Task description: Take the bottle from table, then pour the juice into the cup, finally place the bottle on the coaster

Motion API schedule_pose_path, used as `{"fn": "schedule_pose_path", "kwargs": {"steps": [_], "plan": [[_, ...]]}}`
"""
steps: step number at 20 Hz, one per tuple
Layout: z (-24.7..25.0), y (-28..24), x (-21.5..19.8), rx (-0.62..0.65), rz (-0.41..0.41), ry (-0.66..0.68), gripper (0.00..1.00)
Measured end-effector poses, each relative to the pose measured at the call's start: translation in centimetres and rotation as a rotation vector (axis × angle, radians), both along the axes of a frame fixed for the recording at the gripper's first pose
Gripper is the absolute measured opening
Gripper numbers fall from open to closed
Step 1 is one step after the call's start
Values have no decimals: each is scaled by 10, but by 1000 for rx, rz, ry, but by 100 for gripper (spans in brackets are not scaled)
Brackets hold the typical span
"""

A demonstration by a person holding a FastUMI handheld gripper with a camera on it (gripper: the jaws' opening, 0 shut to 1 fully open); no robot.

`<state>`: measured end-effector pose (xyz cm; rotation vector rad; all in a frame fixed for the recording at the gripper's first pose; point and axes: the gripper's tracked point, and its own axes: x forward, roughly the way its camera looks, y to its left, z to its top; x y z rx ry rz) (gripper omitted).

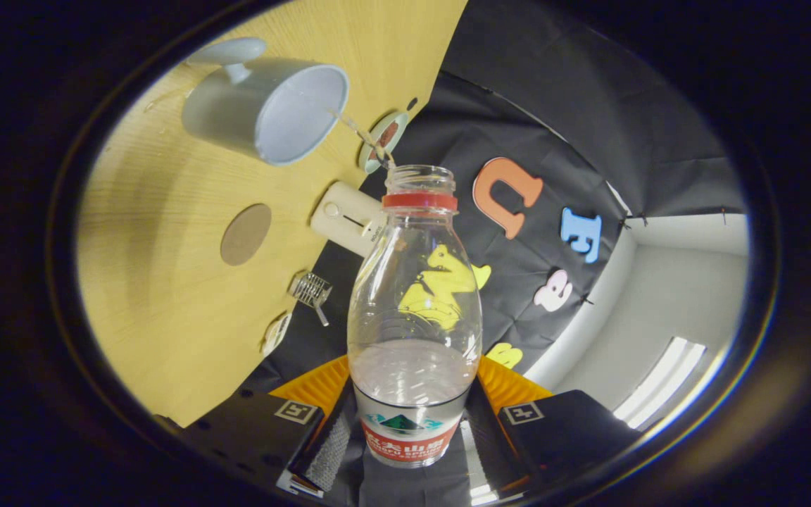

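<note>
Gripper view: bottle (pixel 414 310) clamped between the fingers, neck pointing away from the camera, whole scene tilted so the table (pixel 166 331) stands up on the left.
Fingers: both press on the bottle's lower body at the label, one each side; gripper (pixel 412 422) holds it firm as far as I can tell.
Stage: pour step in progress, judged from the thin stream (pixel 363 137) running from the open mouth toward the cup (pixel 275 105).
Done: bottle is off the table and in hand; cap off, only the red ring at the neck.
Left: finish the pour, bring bottle back upright, set it on the coaster (pixel 245 234).
Bottle look: clear plastic, ribbed mid-body, red and green label near the base between the fingers, mostly empty, small pool of clear liquid low in the body.
Cup: pale, with a handle, far left beyond the bottle mouth, opening facing the camera; fill level not readable.
Stream landing: looks to reach the cup rim, cannot tell if all goes inside; a few wet spots on the table by the cup.
Coaster: round, brown, flat on the table, nearer than the cup, left of the bottle, well apart from both, nothing on it.
Other stuff: small round dish (pixel 381 141) just beyond the mouth, cream box (pixel 346 217) left of the neck, small wire item (pixel 310 289) nearer.
</note>
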<state>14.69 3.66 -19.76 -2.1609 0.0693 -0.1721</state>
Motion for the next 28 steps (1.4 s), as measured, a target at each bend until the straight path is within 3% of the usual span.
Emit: {"fn": "schedule_pose_path", "kwargs": {"steps": [12, 28], "plan": [[59, 27, 2, -125, 68, -68, 81], [51, 26, 8, -142, 42, -69, 80]]}}
